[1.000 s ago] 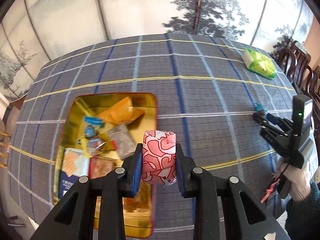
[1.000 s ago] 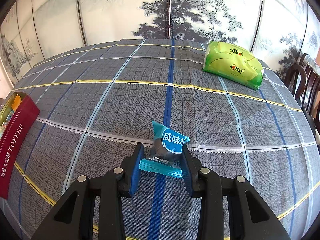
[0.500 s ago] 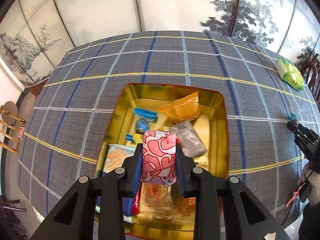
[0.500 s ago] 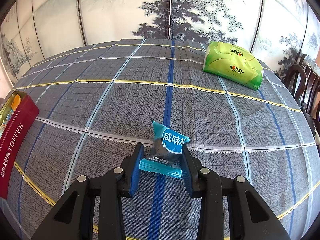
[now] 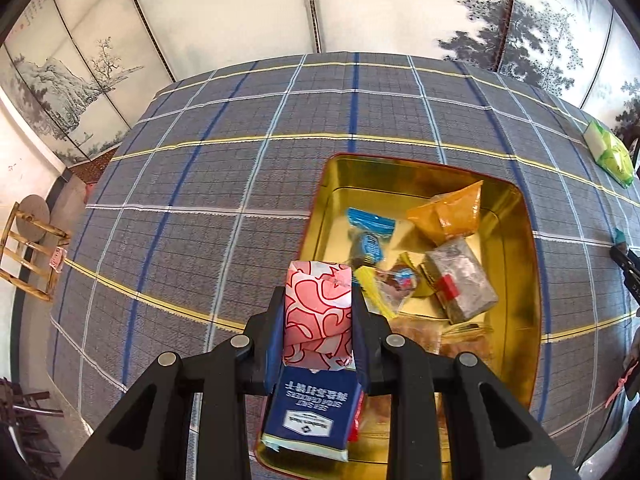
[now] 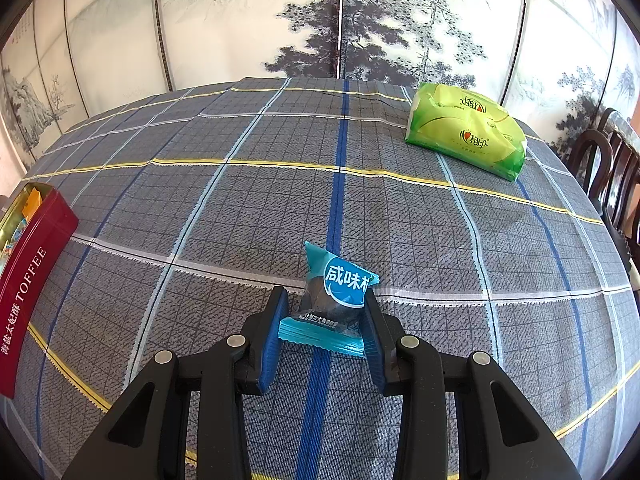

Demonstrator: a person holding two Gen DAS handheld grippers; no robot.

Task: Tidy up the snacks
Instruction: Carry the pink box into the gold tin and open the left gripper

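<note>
My left gripper (image 5: 318, 320) is shut on a pink and red patterned snack packet (image 5: 318, 316), held above the left edge of the gold tin (image 5: 524, 240). The tin holds several snacks: an orange pouch (image 5: 448, 212), a blue candy (image 5: 370, 236), a silver bar (image 5: 460, 280) and a dark blue cracker pack (image 5: 312, 412). My right gripper (image 6: 325, 320) is shut on a blue wrapped snack (image 6: 338, 296) resting on the checked tablecloth. The tin's red side marked TOFFEE (image 6: 28, 288) shows at the far left of the right wrist view.
A green tissue pack (image 6: 466, 136) lies at the far right of the table, and also shows in the left wrist view (image 5: 610, 154). Dark wooden chairs (image 6: 608, 168) stand by the right edge. A bamboo stool (image 5: 30, 244) stands on the floor to the left. Painted screens back the table.
My left gripper has swung left with the pink packet, from right of the tin, across it, to its left edge. My right gripper and the blue snack have stayed still.
</note>
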